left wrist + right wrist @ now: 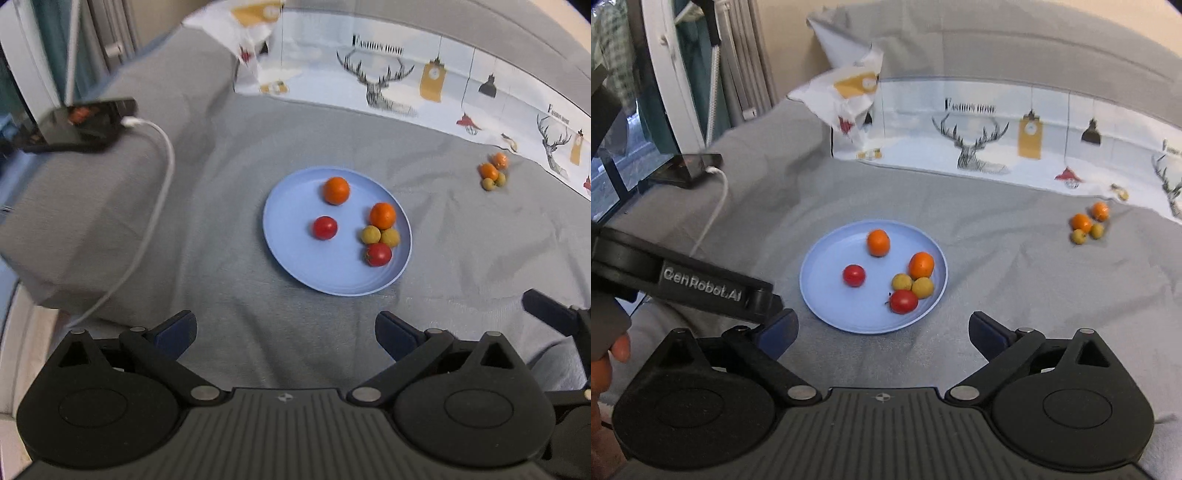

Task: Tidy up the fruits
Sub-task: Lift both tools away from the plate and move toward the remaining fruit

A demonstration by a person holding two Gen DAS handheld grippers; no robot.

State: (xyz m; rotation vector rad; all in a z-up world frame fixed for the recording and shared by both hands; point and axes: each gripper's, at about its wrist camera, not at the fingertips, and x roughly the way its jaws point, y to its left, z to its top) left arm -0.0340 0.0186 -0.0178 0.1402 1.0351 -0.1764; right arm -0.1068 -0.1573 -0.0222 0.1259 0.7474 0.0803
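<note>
1. Left claw (286, 334): jaws spread wide, nothing between them. It sits above the grey cloth (229, 206), short of the plate's near rim.
2. Right claw (882, 332): also spread wide and empty, same side of the plate, clear of it.
3. Left claw body shows in the right wrist view at left, with "GenRobot.AI" lettering. A fingertip of the person's hand (620, 347) is visible at that edge.
4. Blue plate (291, 254) lies flat on the cloth. It holds six fruits.
5. On the plate: one orange (336, 190) near the far rim, alone. One red tomato (325, 228) in the middle-left, alone.
6. Cluster on the plate's right side, pieces touching: second orange (383, 216), two yellow fruits (370, 235), second tomato (379, 254) nearest the claws.
7. Off the plate: small pile (494, 171) of two oranges and two yellow-green fruits on the cloth, far right, just beside the printed sheet (388, 79) with the deer and lamp pattern.
8. Far left: a dark phone (92, 122) with a white cable (155, 206) plugged in, propped on the raised fold of cloth.
</note>
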